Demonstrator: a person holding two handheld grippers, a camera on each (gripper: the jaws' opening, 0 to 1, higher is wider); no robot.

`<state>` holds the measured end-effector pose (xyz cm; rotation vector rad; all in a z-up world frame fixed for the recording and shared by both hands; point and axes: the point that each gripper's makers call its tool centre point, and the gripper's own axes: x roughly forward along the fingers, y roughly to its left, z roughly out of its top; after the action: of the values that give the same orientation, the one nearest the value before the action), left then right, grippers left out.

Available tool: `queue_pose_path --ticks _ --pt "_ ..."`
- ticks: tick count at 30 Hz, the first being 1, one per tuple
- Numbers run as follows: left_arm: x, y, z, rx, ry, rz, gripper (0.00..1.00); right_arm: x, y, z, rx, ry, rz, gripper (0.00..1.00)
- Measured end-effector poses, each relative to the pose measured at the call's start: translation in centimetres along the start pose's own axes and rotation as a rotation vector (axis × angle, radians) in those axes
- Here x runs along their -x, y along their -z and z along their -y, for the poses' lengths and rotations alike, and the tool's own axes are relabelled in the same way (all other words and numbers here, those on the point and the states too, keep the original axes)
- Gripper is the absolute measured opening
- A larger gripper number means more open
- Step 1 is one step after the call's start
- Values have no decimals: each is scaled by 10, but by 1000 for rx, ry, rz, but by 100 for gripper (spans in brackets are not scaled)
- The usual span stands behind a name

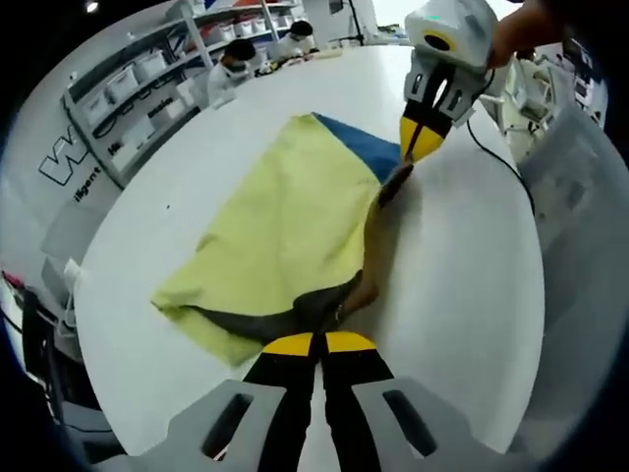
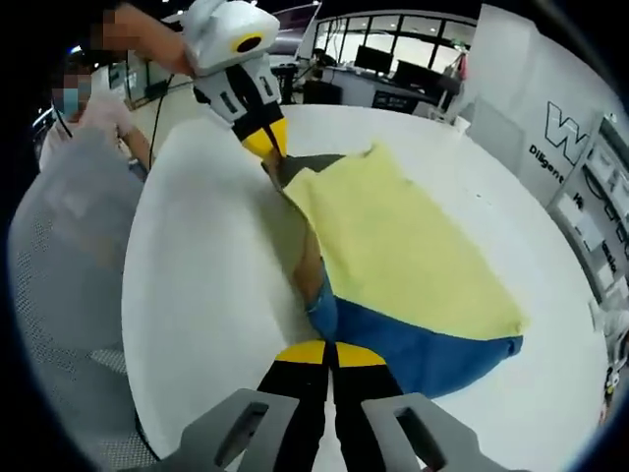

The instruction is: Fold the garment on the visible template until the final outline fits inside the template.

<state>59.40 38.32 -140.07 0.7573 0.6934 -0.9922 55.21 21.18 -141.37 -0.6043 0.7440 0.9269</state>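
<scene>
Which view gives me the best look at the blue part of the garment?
The right gripper view: the blue part spreads wide just past the right gripper, under the yellow cloth. The left gripper view shows only a small blue corner far off, beside the other gripper.

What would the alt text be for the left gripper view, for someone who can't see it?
A yellow garment with a blue part lies on a round white table, pinched at its near edge by the left gripper and at its far edge by the right gripper. Shelves and seated people fill the background.
</scene>
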Motion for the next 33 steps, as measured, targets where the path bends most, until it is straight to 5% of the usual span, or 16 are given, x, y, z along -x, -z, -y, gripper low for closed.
queue_pose_path --ticks 9,15,33 --pt "20 -1 17 44 0 19 4 23 -6 -18 8 -34 26 0" --pt "33 1 26 58 1 24 4 45 -13 -43 -67 -130 78 0" --pt "66 -4 65 87 30 43 4 77 -7 -70 -101 -174 110 0"
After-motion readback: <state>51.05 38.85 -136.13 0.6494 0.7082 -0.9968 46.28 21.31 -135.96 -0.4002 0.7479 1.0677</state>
